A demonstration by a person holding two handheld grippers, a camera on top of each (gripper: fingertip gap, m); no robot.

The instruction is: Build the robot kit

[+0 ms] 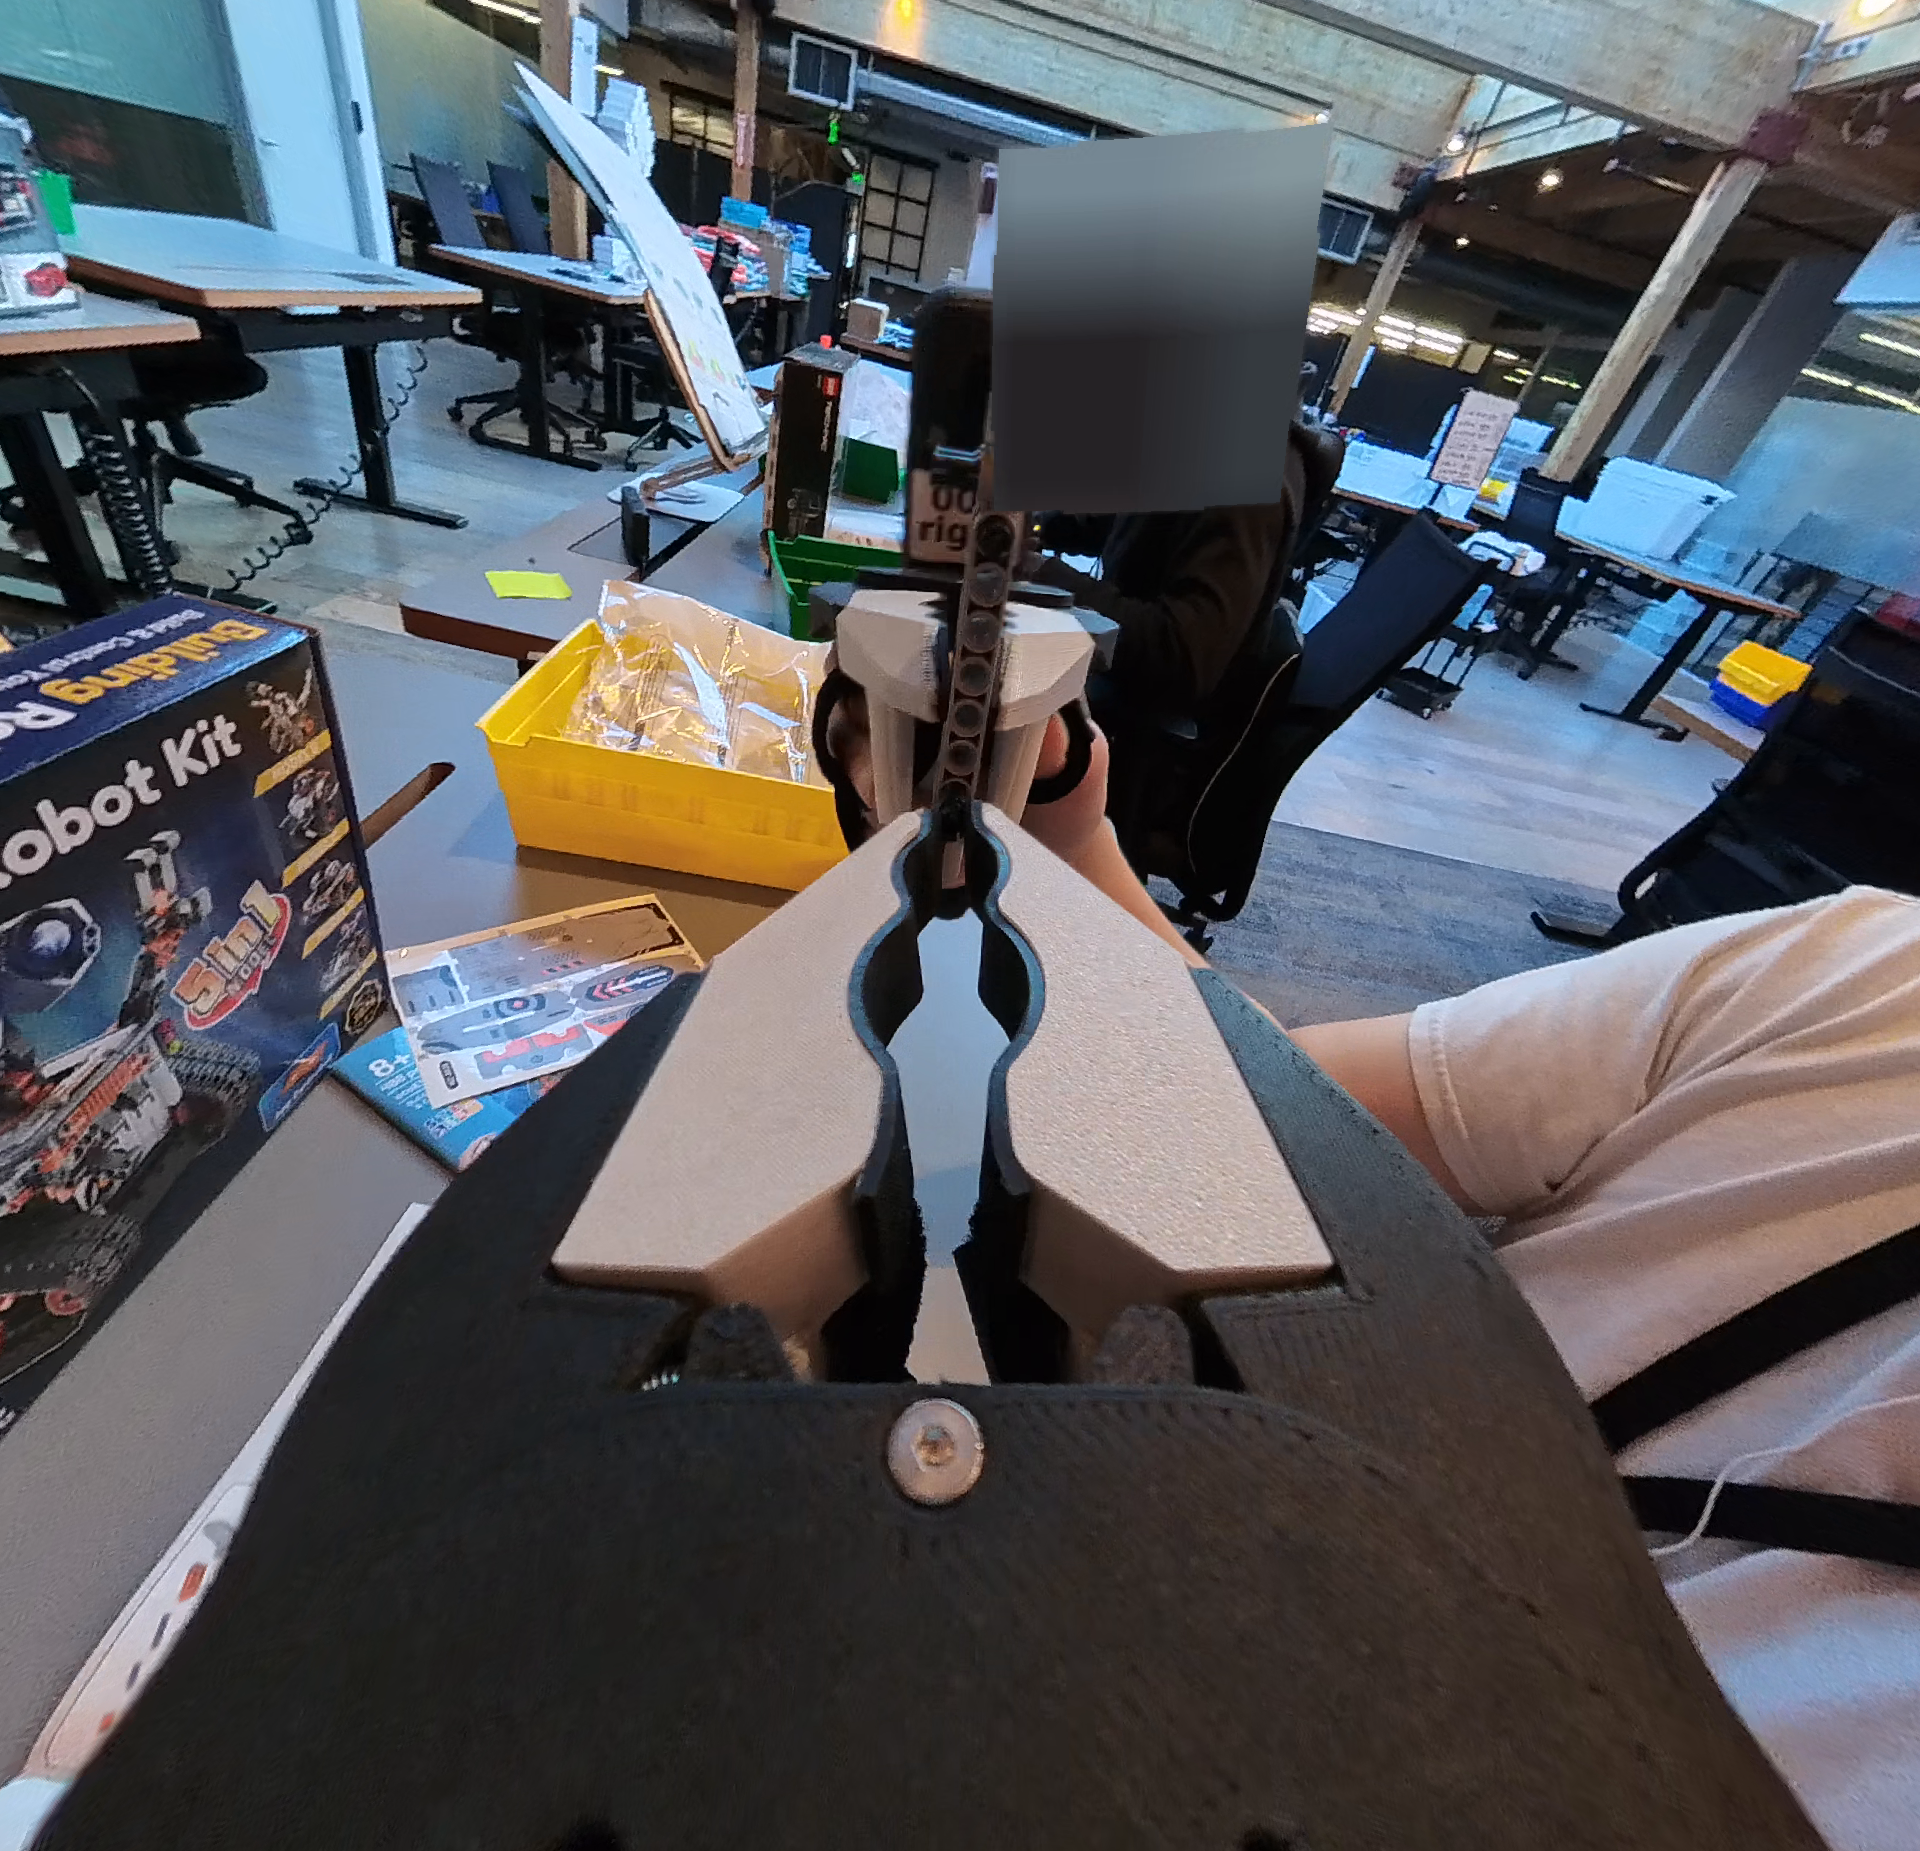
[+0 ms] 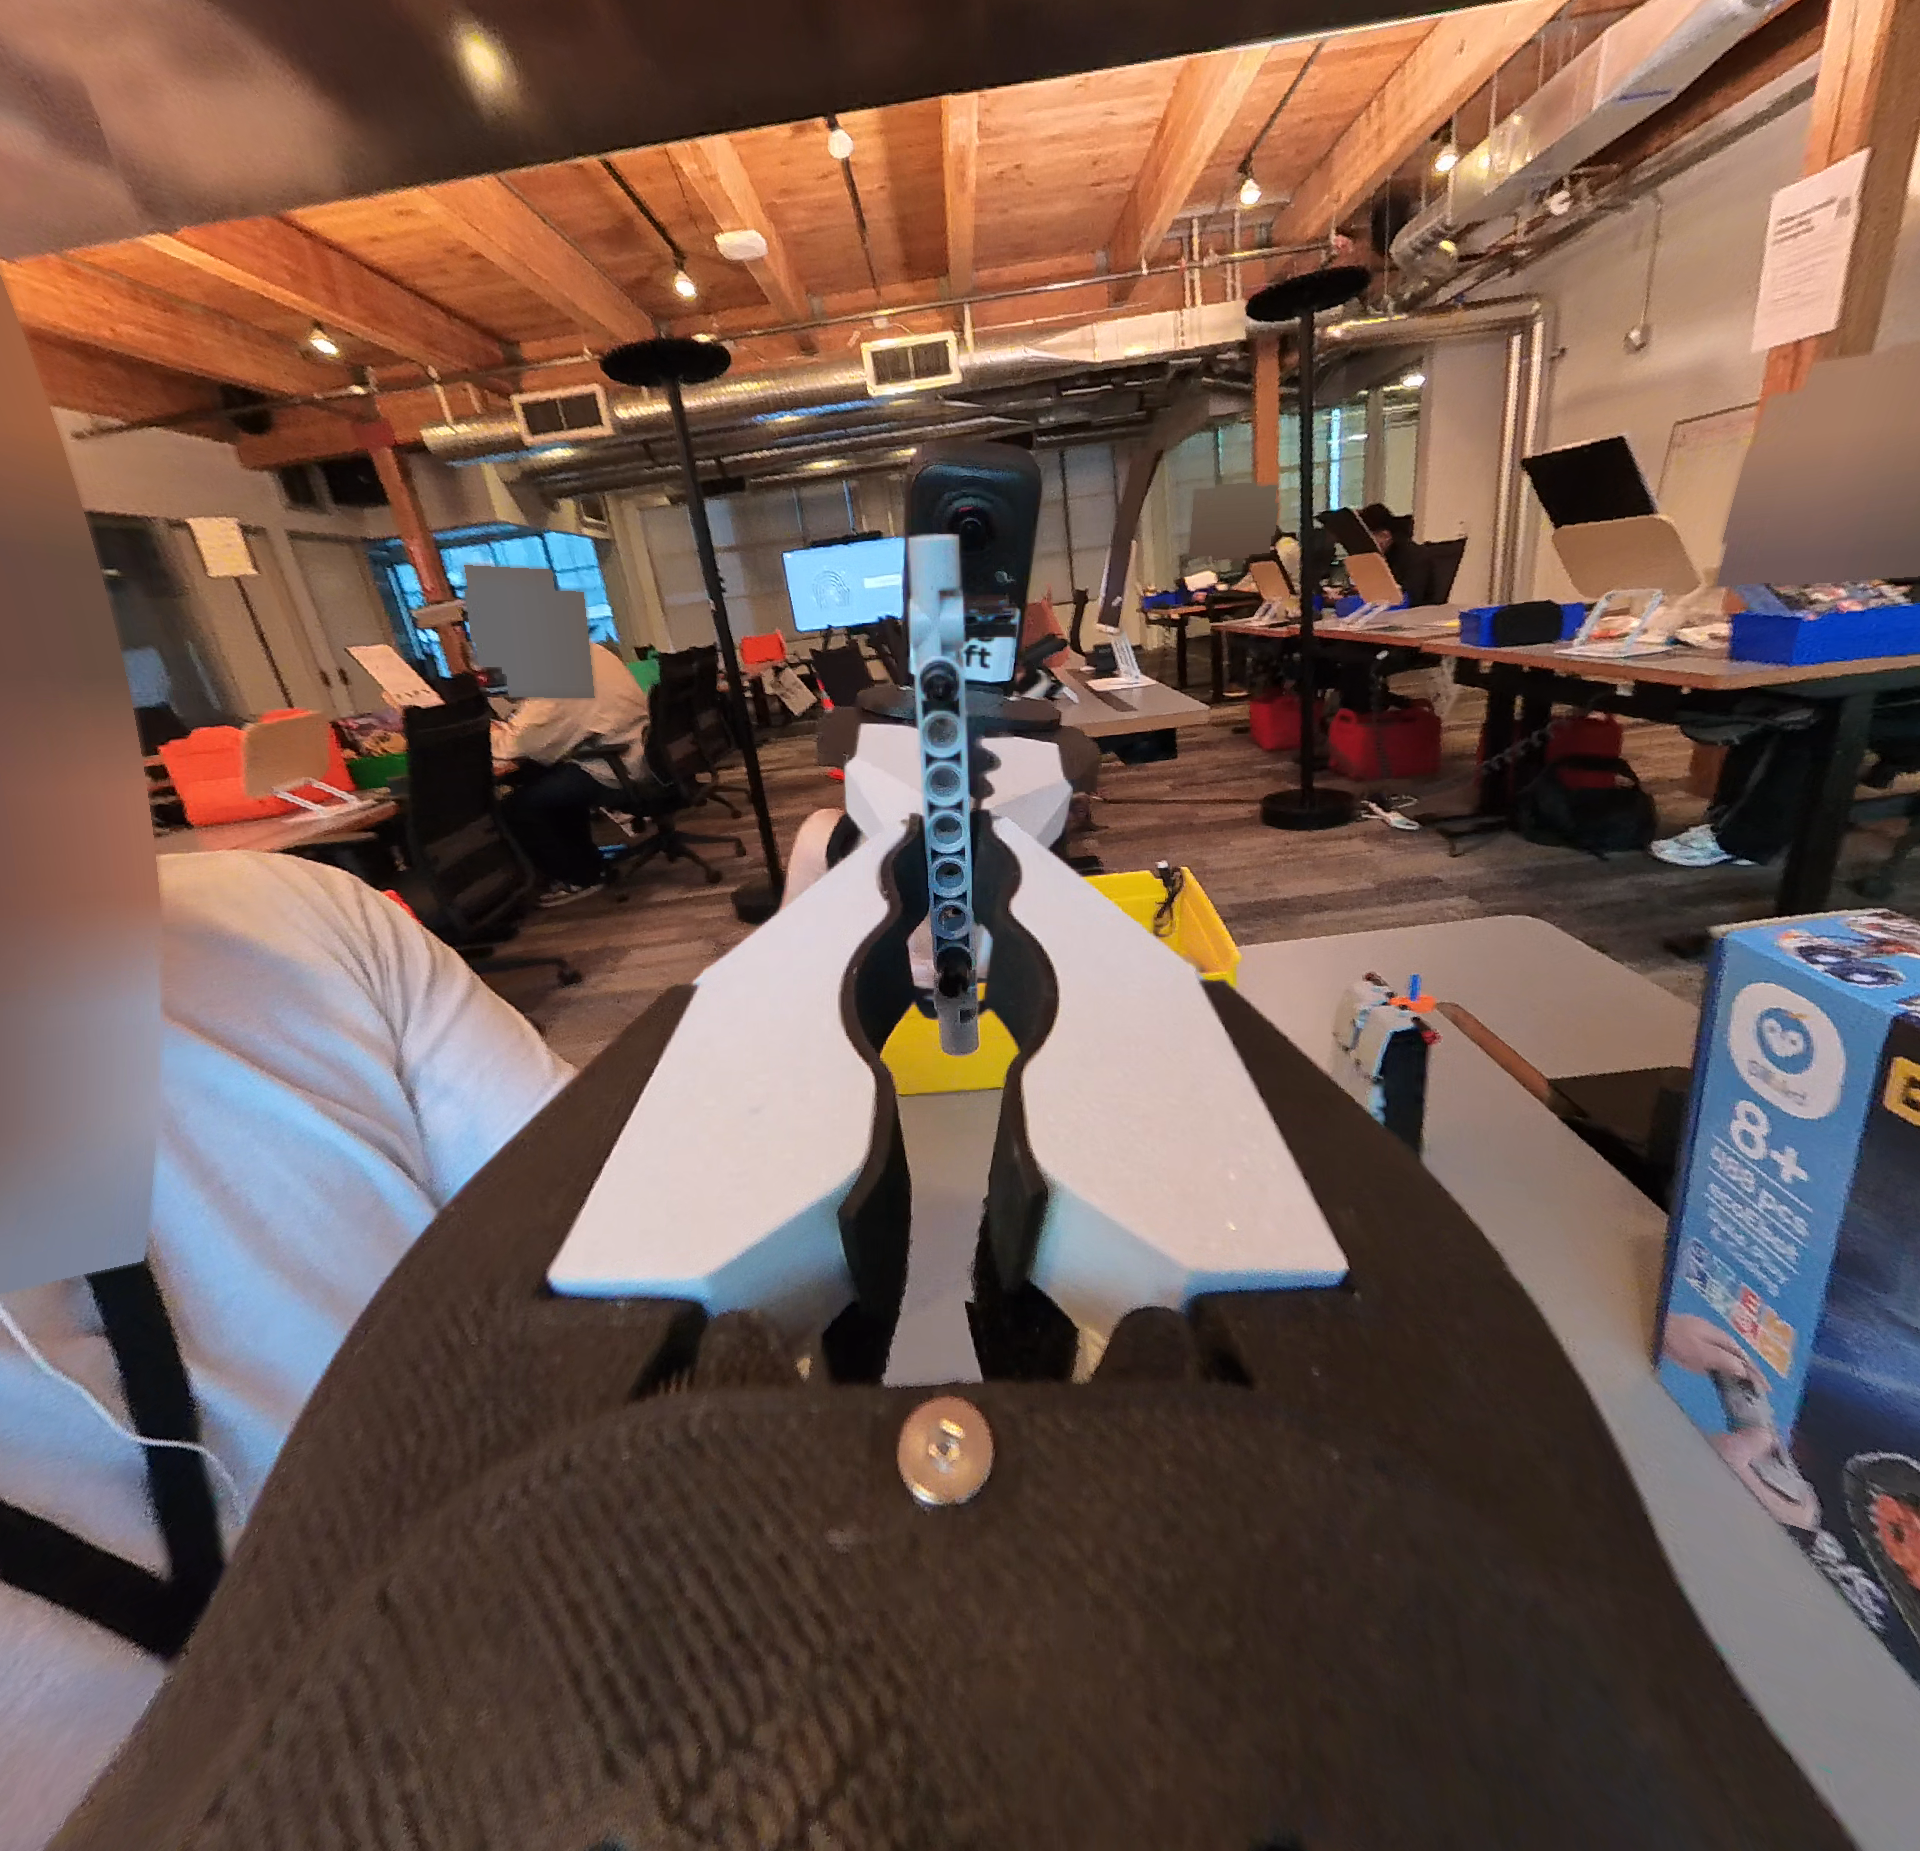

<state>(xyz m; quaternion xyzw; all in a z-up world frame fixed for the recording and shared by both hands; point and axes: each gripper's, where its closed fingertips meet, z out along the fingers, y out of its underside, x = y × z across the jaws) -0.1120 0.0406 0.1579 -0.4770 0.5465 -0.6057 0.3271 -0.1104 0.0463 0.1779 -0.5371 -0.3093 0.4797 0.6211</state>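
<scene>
Above the grey table (image 1: 343,1219) with its robot-kit box (image 1: 166,928) and yellow bin (image 1: 644,814), left gripper (image 1: 951,856) and right gripper (image 2: 951,960) face each other, each clamped near-closed on the perforated grey beam (image 2: 945,825), apparently steadying it.

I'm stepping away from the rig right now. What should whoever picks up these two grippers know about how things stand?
Left gripper: shut on the lower end of a grey holed beam, which rises from its tips.
Right gripper: shut on a grey holed beam too. I cannot tell whether it is the same beam.
The grippers face each other, lifted off the table.
On the table: yellow bin of clear bags, robot kit box, sticker sheet.
</scene>
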